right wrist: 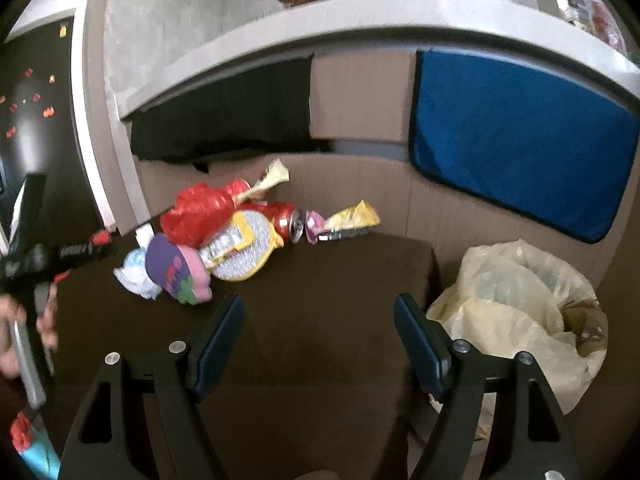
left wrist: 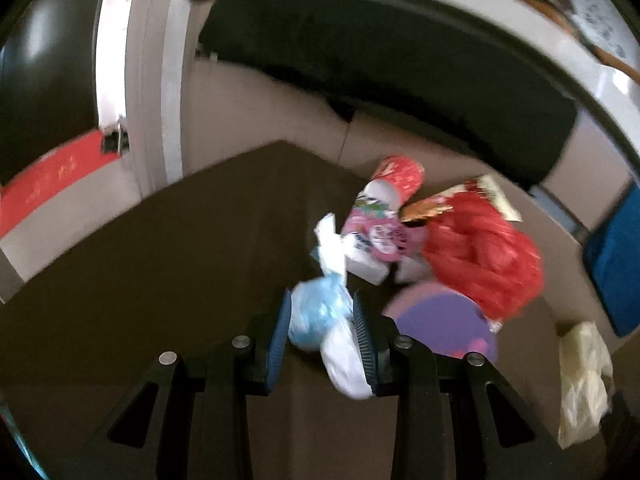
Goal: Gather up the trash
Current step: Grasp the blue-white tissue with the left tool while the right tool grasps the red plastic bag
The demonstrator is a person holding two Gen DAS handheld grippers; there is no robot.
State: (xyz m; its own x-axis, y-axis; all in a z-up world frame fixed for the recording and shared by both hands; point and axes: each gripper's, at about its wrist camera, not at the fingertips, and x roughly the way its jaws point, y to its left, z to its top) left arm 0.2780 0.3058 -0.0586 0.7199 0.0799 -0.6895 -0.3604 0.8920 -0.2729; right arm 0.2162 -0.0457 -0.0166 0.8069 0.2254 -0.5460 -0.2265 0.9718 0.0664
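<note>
My left gripper [left wrist: 322, 312] is shut on a crumpled blue and white plastic wrapper [left wrist: 320, 320], held just above the dark brown table [left wrist: 160, 280]. Beyond it lies a trash pile: a pink carton [left wrist: 378, 236], a red can [left wrist: 400, 174], a red plastic bag [left wrist: 484, 248] and a purple packet [left wrist: 440, 320]. My right gripper [right wrist: 318, 328] is open and empty above the table [right wrist: 320, 280]. In the right wrist view the pile shows the wrapper [right wrist: 134, 272], purple packet [right wrist: 176, 272], red bag [right wrist: 200, 208], a yellow pack [right wrist: 244, 252], a can [right wrist: 286, 220] and a yellow wrapper [right wrist: 352, 218].
A bin lined with a pale yellow bag [right wrist: 516, 312] stands to the right of the table; it also shows in the left wrist view [left wrist: 584, 380]. A blue cushion [right wrist: 520, 140] leans against the counter behind. A black fridge [right wrist: 36, 120] stands at left.
</note>
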